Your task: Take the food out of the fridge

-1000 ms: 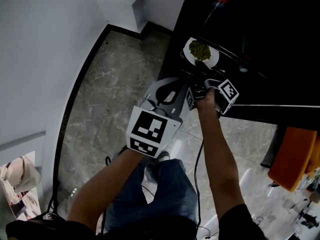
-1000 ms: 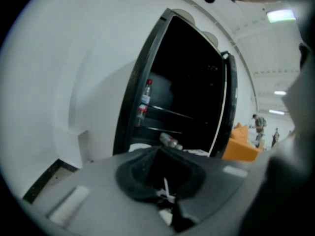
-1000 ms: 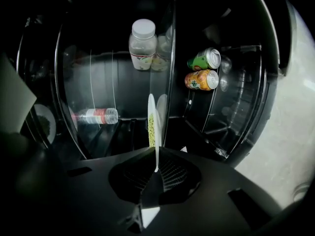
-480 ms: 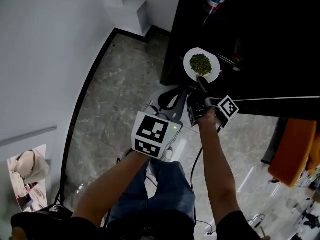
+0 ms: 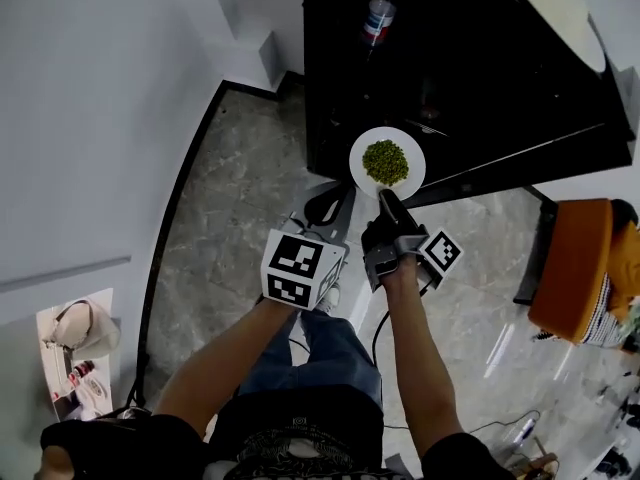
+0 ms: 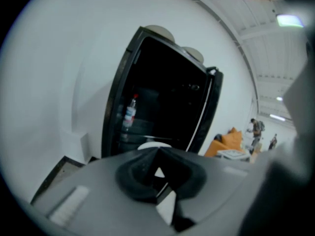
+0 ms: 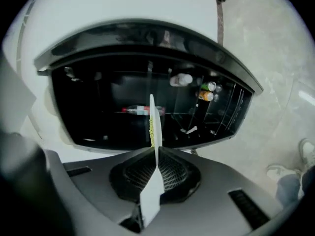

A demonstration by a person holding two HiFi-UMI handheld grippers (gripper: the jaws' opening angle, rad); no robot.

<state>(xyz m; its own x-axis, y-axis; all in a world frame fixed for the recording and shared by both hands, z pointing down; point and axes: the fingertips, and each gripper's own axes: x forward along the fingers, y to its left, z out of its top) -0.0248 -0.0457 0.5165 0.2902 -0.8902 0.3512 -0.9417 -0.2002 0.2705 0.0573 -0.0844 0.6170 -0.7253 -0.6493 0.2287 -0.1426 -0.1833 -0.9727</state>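
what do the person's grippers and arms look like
Left gripper: grey body, white cube with black square markers. Right gripper: looks black from above, matching cube, black cable hanging below it. Arms are bare below short black sleeves.

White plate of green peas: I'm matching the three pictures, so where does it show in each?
Head view: the white plate of green peas sits centre, just beyond the right claw, before the black fridge.
Left gripper view: probably the pale sliver just above the left claw.
Right gripper view: edge-on, upright, clamped in the right claw.
Shared landmark: the labelled clear bottle inside the fridge.
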